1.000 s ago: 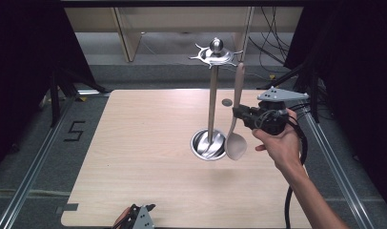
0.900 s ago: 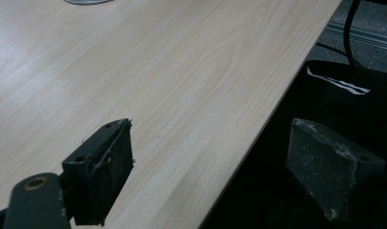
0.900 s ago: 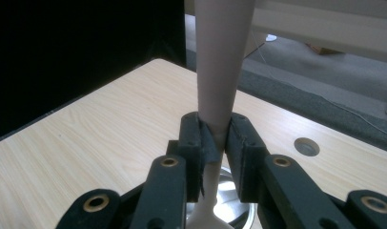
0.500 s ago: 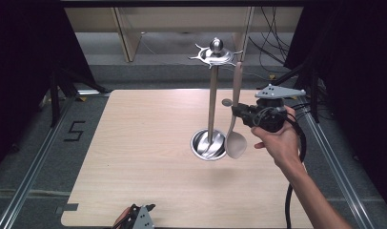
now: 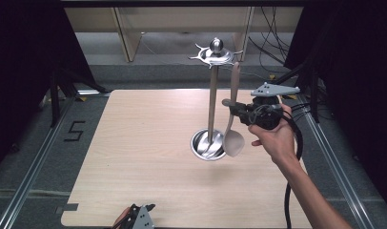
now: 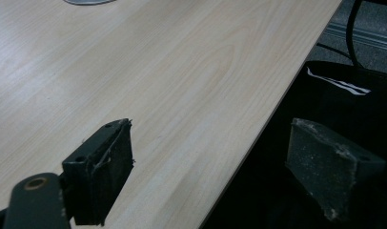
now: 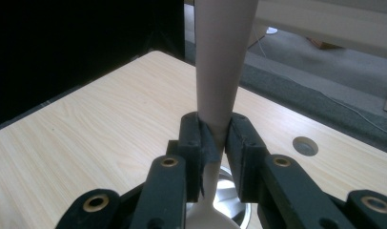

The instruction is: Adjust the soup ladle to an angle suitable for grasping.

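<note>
The right gripper (image 5: 231, 108), its fingers clenched on the neck of a pale beige long-handled plastic spoon (image 5: 232, 125), holds it upright just beside the chrome utensil stand (image 5: 211, 102), apparently for hanging on its hooks, while the left gripper (image 5: 140, 215), fingers released, idles at the surface's (image 5: 134, 143) near edge.

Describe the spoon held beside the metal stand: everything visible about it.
The spoon is pale beige, matte, wood or plastic by its look, in one piece with a long handle that widens toward the top and a rounded bowl at the bottom. It hangs nearly upright, bowl down, beside the stand's pole, its bowl just above the round base and the handle top near the hook crown. The right gripper clamps its handle about midway; nothing else visibly touches it.
</note>
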Tool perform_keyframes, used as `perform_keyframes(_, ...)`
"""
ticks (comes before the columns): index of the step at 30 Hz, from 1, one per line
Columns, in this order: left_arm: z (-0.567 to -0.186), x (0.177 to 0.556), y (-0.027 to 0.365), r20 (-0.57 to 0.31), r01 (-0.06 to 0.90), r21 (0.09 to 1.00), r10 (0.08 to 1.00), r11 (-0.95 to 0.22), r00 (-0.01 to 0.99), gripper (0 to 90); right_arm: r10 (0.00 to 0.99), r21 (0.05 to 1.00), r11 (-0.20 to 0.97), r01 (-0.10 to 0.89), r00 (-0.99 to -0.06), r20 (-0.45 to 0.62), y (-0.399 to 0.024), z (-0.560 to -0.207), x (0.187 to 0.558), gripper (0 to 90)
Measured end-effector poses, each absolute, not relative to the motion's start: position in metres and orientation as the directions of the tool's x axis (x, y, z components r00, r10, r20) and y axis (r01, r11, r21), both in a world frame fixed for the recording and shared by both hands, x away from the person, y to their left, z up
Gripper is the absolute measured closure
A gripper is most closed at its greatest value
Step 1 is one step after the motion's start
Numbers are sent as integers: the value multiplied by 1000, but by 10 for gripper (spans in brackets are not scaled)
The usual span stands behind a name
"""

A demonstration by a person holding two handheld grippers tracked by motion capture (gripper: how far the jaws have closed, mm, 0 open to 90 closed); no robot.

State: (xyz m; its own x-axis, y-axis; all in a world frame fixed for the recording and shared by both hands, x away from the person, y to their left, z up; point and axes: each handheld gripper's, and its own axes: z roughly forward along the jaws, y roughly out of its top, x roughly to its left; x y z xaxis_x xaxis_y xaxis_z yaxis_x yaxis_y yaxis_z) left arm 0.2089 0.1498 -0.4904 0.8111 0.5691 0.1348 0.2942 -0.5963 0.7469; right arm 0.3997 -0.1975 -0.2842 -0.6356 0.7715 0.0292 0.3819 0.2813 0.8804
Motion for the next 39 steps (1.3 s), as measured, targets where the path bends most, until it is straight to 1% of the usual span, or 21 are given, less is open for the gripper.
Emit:
perform_keyframes(1, -490, 209, 150, 135, 294, 747, 569, -596, 811, 150, 769, 881, 270, 389, -638, 45, -196, -285, 400, 774)
perform_keyframes(5, -491, 208, 149, 118, 307, 755, 579, -580, 807, 150, 768, 879, 276, 388, -639, 40, -196, -285, 400, 773)
perform_keyframes(6, -491, 209, 149, 131, 299, 749, 573, -592, 809, 150, 769, 879, 273, 392, -637, 45, -196, -285, 400, 773)
perform_keyframes(11, -491, 209, 149, 131, 299, 749, 574, -592, 808, 150, 767, 886, 272, 376, -640, 37, -195, -286, 402, 773)
perform_keyframes(12, -491, 209, 149, 131, 299, 748, 574, -592, 808, 150, 772, 879, 259, 400, -633, 60, -193, -286, 402, 773)
perform_keyframes(14, -491, 209, 149, 131, 298, 749, 574, -591, 809, 151, 766, 884, 271, 381, -642, 41, -193, -286, 404, 773)
perform_keyframes(15, -491, 209, 149, 131, 298, 749, 574, -592, 808, 150, 771, 882, 261, 393, -635, 55, -191, -286, 404, 773)
perform_keyframes(19, -491, 208, 149, 121, 303, 755, 578, -581, 807, 150, 770, 887, 257, 383, -636, 51, -190, -287, 405, 773)
perform_keyframes(20, -491, 209, 150, 131, 298, 749, 573, -592, 809, 150, 768, 886, 264, 382, -639, 47, -190, -287, 405, 773)
perform_keyframes(24, -491, 209, 149, 131, 297, 749, 572, -592, 810, 150, 774, 881, 264, 393, -631, 50, -191, -286, 405, 772)
perform_keyframes(28, -491, 209, 149, 131, 297, 748, 572, -593, 810, 150, 773, 894, 263, 362, -633, 29, -189, -289, 408, 771)
perform_keyframes(32, -490, 209, 150, 139, 291, 746, 568, -599, 811, 150, 767, 892, 265, 367, -640, 36, -189, -289, 408, 770)
perform_keyframes(35, -490, 209, 150, 139, 291, 747, 568, -598, 811, 150, 770, 897, 256, 360, -638, 36, -189, -290, 409, 760)
perform_keyframes(36, -490, 209, 150, 139, 290, 747, 567, -598, 812, 150, 774, 894, 241, 377, -631, 57, -189, -290, 407, 754)
perform_keyframes(37, -490, 209, 150, 139, 290, 747, 568, -598, 812, 150, 776, 896, 237, 376, -628, 57, -190, -289, 408, 742)
perform_keyframes(39, -490, 209, 150, 139, 291, 747, 568, -598, 811, 150, 775, 906, 227, 357, -629, 54, -192, -290, 408, 723)
